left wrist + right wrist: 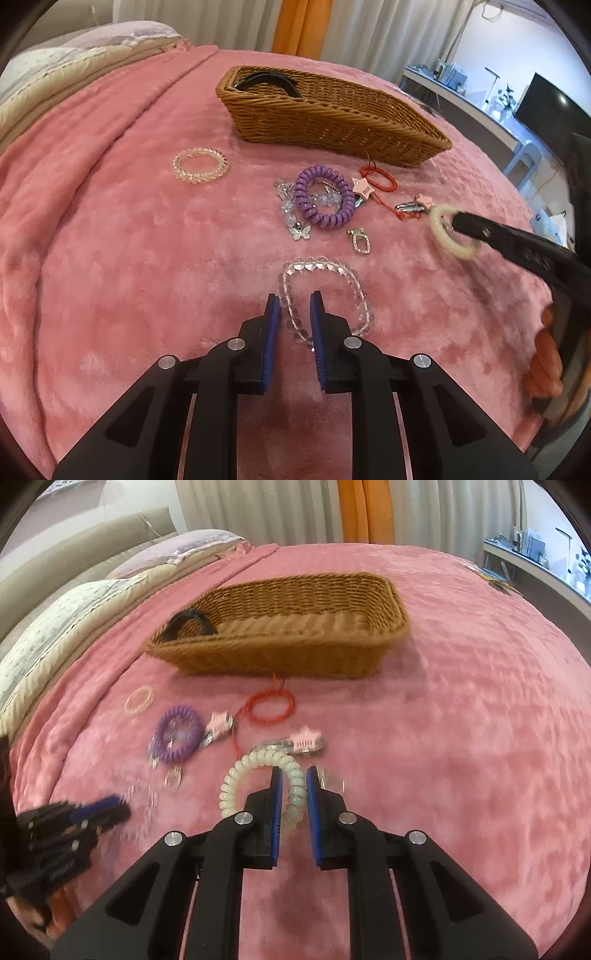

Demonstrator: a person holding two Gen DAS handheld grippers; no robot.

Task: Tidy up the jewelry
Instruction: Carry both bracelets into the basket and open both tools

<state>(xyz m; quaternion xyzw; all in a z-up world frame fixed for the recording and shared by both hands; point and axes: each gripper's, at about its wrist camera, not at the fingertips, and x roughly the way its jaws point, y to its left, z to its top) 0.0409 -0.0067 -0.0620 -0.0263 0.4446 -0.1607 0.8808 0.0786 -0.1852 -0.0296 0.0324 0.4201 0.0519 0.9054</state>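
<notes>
A wicker basket (332, 110) (288, 627) stands on the pink blanket with a black hair piece (266, 79) inside. My left gripper (294, 299) straddles one side of a clear bead bracelet (343, 273), jaws narrowly apart around the beads. My right gripper (294, 775) (458, 221) is shut on a cream spiral hair tie (255, 764) (448, 240), lifted slightly. Loose on the blanket lie a purple spiral tie (325, 201) (177, 734), a clear spiral tie (199, 166), a red cord bracelet (380, 179) (269, 705), star clips (364, 188) (306, 738) and butterfly charms (301, 232).
Pillows and bedding (74, 59) lie at the far left. A desk with a monitor (554, 107) stands beyond the bed on the right. The blanket (110, 258) spreads wide left of the jewelry.
</notes>
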